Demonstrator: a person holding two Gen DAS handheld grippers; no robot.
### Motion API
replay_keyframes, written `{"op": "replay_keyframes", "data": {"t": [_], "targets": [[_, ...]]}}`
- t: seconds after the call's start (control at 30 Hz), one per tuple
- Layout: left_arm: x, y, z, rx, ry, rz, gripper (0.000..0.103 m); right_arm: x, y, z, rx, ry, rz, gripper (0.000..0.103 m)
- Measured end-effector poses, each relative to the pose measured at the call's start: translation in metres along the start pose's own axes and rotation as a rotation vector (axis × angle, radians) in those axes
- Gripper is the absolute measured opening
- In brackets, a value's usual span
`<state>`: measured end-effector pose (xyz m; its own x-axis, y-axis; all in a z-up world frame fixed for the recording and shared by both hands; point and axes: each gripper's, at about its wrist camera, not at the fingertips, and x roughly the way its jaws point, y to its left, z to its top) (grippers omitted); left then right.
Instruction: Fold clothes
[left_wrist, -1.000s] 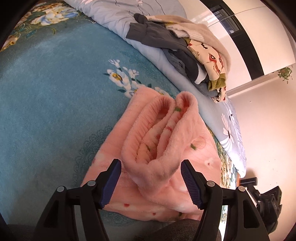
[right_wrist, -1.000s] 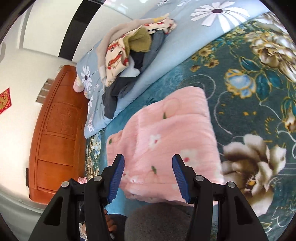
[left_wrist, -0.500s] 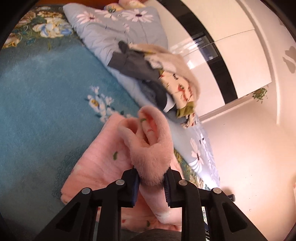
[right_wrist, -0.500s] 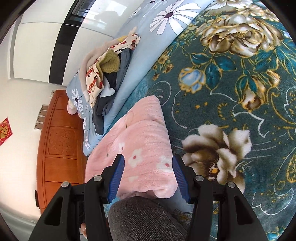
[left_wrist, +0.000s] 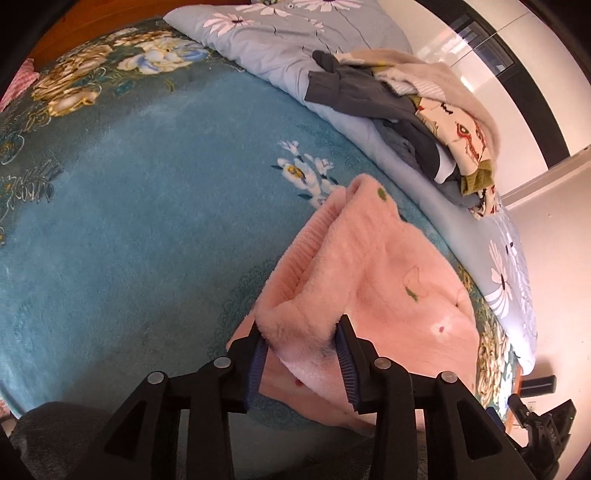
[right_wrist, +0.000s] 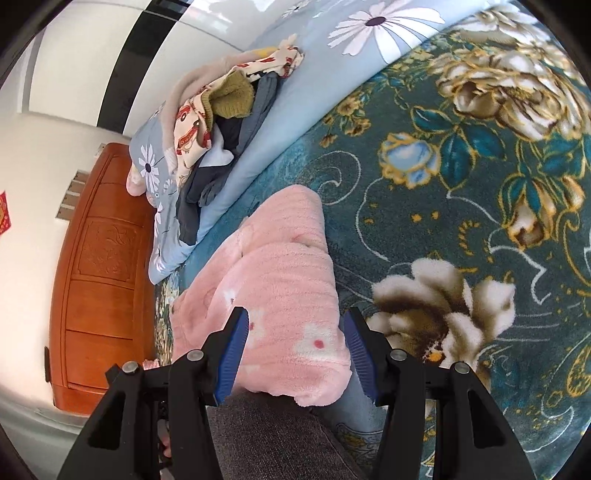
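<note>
The pink fleece garment lies on the teal floral bedspread, in the lower right of the left wrist view and the lower centre of the right wrist view. It is fluffy, salmon pink, dotted with small white flowers and green and red specks, with a ribbed edge turned up along its left side. What kind of garment it is cannot be told, and its near end is cut off behind the jaws and a grey trouser leg at the bottom of the frame. No writing or label can be read anywhere.

The left gripper has its jaws pinching a thick fold of the fleece. The right gripper has its jaws spread, one on either side of the garment's near edge, not squeezing it.

Toward the upper right of the left view, a heap of mixed clothes sits on a pale blue daisy-print quilt. A wooden headboard fills the left of the right view.
</note>
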<state>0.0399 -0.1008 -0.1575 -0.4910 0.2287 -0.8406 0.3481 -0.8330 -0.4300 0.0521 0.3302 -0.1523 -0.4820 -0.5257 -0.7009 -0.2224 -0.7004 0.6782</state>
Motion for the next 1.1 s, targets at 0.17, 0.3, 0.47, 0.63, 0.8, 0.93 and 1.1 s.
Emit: {"op": "replay_keyframes", "data": {"t": [0.17,0.3,0.47,0.63,0.8,0.93,1.1], "targets": [[-0.027,-0.033,0.013,0.155,-0.142,-0.011,0.048,0.024,0.032,0.004,-0.151,0.067,-0.048,0.055],[-0.012,-0.056,0.015,0.287,-0.113,-0.073,0.053,0.048,0.064,0.005,-0.251,0.126,-0.030,0.055],[0.014,-0.047,0.014,0.267,-0.043,-0.076,0.053,0.065,0.071,-0.001,-0.339,0.167,-0.076,0.055],[0.040,-0.038,0.014,0.247,0.028,-0.078,0.053,0.083,0.017,-0.009,-0.174,0.234,-0.112,0.055],[0.035,-0.019,0.026,0.169,0.012,-0.139,0.058,0.062,0.003,0.000,-0.103,0.158,-0.040,0.055],[0.050,0.017,0.047,-0.015,0.022,-0.107,0.084,0.058,-0.010,0.006,-0.091,0.124,-0.024,0.064],[0.088,0.027,0.047,-0.086,0.184,-0.220,0.086,0.075,-0.017,0.013,-0.031,0.139,0.099,0.084]]}}
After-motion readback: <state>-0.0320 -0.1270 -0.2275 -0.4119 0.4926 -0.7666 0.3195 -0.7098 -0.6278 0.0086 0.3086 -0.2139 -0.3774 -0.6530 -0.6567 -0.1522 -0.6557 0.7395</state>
